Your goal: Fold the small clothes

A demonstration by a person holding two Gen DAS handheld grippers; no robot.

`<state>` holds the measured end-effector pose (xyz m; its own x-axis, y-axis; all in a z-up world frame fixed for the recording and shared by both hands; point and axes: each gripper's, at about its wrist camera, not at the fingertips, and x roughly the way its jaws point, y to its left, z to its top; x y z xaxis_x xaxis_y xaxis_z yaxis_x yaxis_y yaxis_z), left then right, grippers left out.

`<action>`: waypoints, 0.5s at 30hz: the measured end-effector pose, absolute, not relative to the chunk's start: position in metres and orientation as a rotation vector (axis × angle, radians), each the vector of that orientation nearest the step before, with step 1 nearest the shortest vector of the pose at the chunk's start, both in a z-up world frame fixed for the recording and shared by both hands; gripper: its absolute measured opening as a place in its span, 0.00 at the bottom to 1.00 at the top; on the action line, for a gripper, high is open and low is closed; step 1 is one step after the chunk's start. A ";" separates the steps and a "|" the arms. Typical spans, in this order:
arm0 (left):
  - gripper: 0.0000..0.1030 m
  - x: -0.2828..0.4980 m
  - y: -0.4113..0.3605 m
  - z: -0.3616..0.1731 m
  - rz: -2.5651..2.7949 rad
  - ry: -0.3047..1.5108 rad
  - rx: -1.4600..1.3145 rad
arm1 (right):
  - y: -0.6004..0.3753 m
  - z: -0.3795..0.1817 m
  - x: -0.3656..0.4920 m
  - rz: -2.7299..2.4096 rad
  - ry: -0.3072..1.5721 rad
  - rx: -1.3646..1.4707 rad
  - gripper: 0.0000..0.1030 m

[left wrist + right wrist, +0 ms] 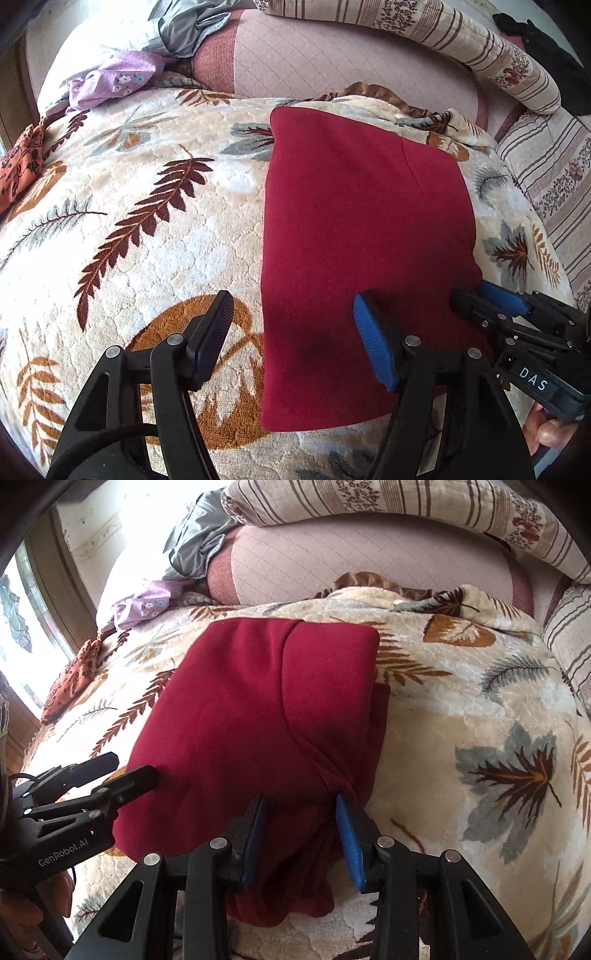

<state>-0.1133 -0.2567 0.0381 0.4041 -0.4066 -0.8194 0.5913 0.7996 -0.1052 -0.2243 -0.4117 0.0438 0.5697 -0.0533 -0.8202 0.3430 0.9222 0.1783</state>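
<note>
On leaf-print blanket — folded red garment; window beside.

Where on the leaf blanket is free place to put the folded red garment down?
Free: the leaf blanket between the red garment and the orange floral cloth; also right of the garment toward the striped bedding. Crowded: the purple cloth and grey cloth corner.

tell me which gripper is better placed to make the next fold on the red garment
Right, probably: the right gripper is shut on the red garment's near edge, while the left gripper stands open, holding nothing.
</note>
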 end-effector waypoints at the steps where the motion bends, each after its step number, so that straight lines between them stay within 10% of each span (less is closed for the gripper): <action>1: 0.66 -0.113 -0.257 0.037 -0.639 0.966 0.213 | -0.414 0.039 -0.224 -0.234 0.947 0.350 0.36; 7: 0.66 -0.106 -0.254 0.045 -0.667 0.961 0.193 | -0.431 0.045 -0.233 -0.185 0.911 0.458 0.39; 11: 0.66 -0.088 -0.251 0.049 -0.693 0.989 0.127 | -0.446 0.058 -0.238 -0.212 0.794 0.519 0.79; 15: 0.66 -0.072 -0.255 0.045 -0.729 1.016 0.085 | -0.464 0.050 -0.221 -0.194 0.773 0.613 0.80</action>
<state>-0.0720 -0.2546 0.0448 0.3151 -0.5150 -0.7972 0.5905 0.7640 -0.2601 -0.2206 -0.4643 0.0498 0.7081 0.0547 -0.7040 0.3810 0.8098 0.4461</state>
